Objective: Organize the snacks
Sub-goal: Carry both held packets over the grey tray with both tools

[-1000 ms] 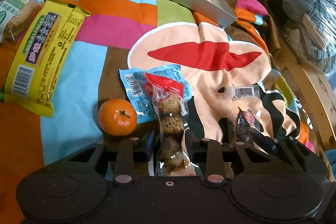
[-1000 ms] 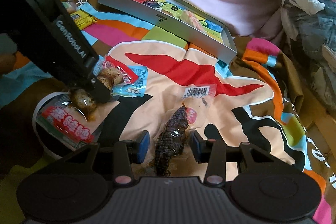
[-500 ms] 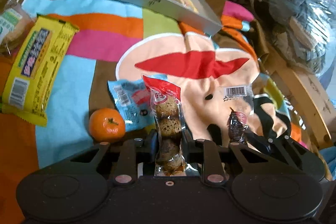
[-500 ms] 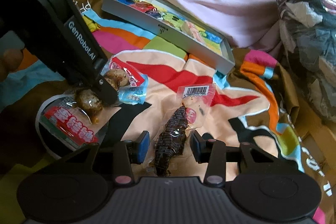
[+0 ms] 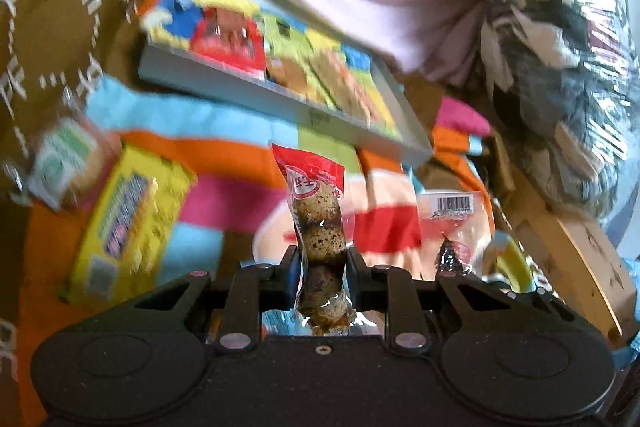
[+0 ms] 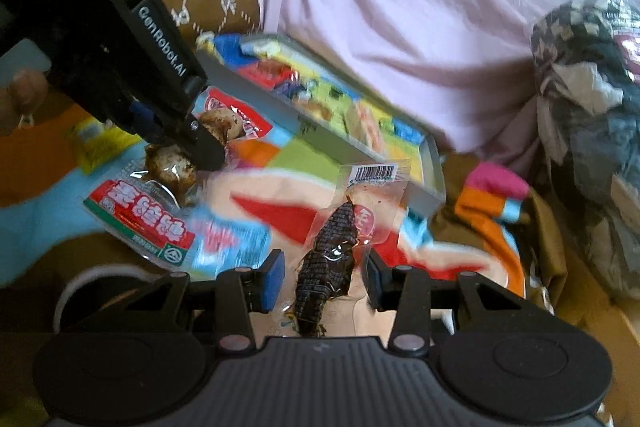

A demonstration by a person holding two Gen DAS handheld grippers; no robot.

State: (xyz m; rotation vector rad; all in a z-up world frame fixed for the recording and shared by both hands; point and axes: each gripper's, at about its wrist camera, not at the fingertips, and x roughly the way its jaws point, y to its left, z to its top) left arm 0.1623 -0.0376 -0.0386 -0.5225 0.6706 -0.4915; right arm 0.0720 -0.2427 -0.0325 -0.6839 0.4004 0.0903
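Patterned blanket (image 5: 240, 131) underneath, pink sheet (image 6: 400, 7) behind. Grey tray (image 5: 280, 99) of sorted snacks ahead and above both grippers, long side running left to right. Yellow packet (image 5: 128, 215) lying loose at left. Left gripper (image 5: 322, 263) clamped on quail egg pack (image 5: 318, 223), pack upright, long axis pointing toward tray. Right gripper (image 6: 324, 273) parted wide around dark meat snack pack (image 6: 332, 251), pads not touching it; whether pack is lifted or resting unclear. Tray straight forward from left fingers, likely nearer to left.
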